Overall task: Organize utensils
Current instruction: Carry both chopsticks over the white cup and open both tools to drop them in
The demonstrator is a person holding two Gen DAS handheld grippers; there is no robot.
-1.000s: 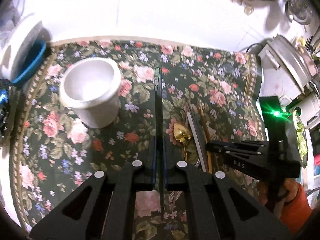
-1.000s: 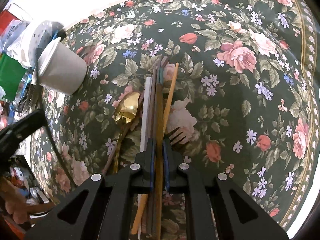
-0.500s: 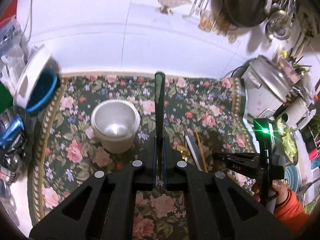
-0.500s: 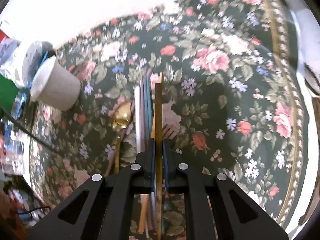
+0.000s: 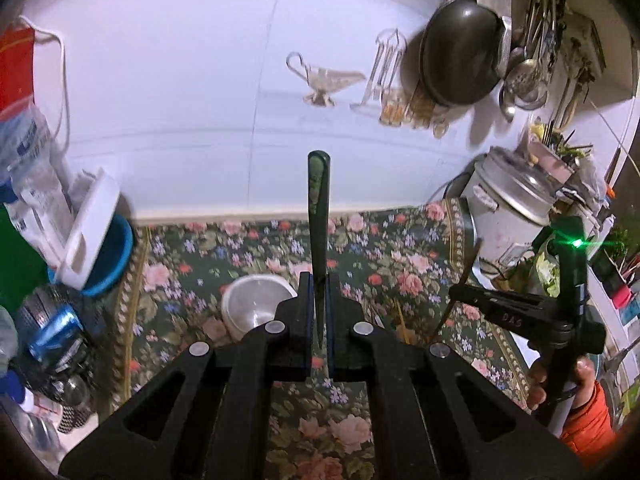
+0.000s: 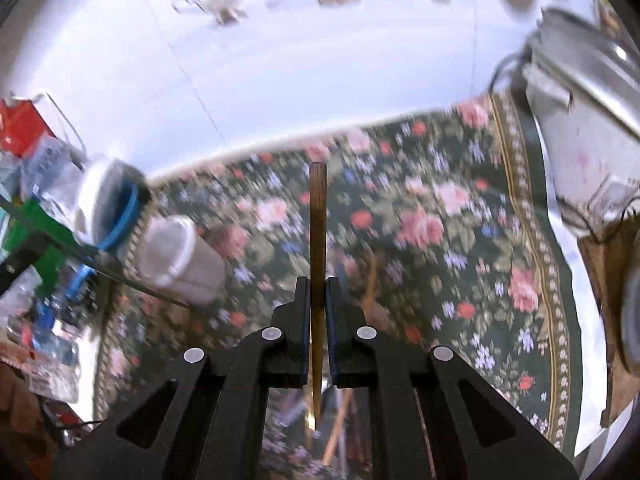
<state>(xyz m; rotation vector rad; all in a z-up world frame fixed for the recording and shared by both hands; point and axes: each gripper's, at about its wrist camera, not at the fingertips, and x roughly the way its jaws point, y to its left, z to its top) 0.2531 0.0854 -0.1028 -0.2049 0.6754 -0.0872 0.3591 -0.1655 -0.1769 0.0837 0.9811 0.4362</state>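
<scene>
The left gripper [image 5: 319, 292] clamped a dark chopstick [image 5: 318, 208], the right gripper [image 6: 318, 296] a brown chopstick [image 6: 318, 224]; both could miss the white cup [image 5: 256, 304] far left

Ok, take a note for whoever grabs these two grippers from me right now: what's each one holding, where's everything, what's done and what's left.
Left gripper: shut on a dark green chopstick, raised above the floral cloth.
Right gripper: shut on a brown wooden chopstick, also lifted; this view is blurred.
White cup: upright on the cloth, nothing visible inside it.
Remaining utensils: lying on the cloth, mostly hidden behind the left gripper.
Done: two chopsticks picked up.
Left: probably drop both into the cup, then collect the others.
</scene>
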